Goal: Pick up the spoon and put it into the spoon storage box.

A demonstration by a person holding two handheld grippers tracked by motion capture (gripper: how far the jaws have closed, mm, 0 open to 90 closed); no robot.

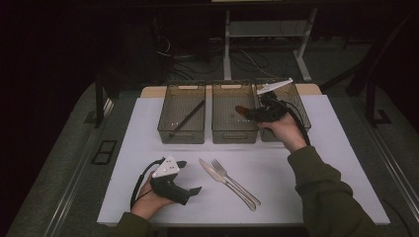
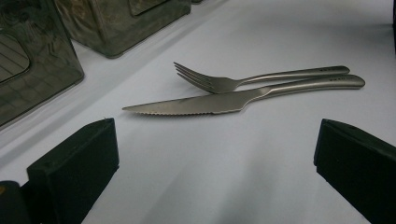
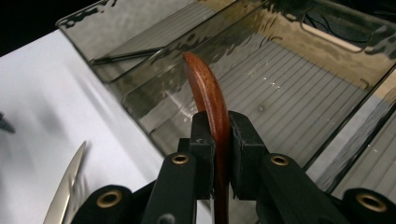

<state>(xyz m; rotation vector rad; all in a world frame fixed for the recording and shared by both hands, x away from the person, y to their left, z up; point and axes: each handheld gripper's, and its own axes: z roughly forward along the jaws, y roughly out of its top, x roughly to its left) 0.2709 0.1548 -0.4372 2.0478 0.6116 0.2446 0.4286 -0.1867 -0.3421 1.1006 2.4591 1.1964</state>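
Observation:
My right gripper (image 1: 248, 114) is shut on a reddish wooden spoon (image 1: 240, 110) and holds it over the middle smoked-plastic tray (image 1: 234, 134). In the right gripper view the jaws (image 3: 218, 128) clamp the spoon (image 3: 205, 88) edge-on, its rounded end pointing out over the tray's ribbed floor (image 3: 280, 107). A steel knife (image 1: 212, 172) and fork (image 1: 232, 180) lie side by side on the white mat near the front. My left gripper (image 1: 190, 176) rests open at the front left, pointing at them. Knife (image 2: 201, 103) and fork (image 2: 219, 84) lie just beyond its open jaws (image 2: 215, 154).
Three trays stand in a row at the back of the white mat (image 1: 148, 123). The left tray (image 1: 181, 134) holds a thin black stick (image 1: 188, 118). The right tray (image 1: 301, 111) sits under my right hand. Dark floor, cables and table legs lie beyond.

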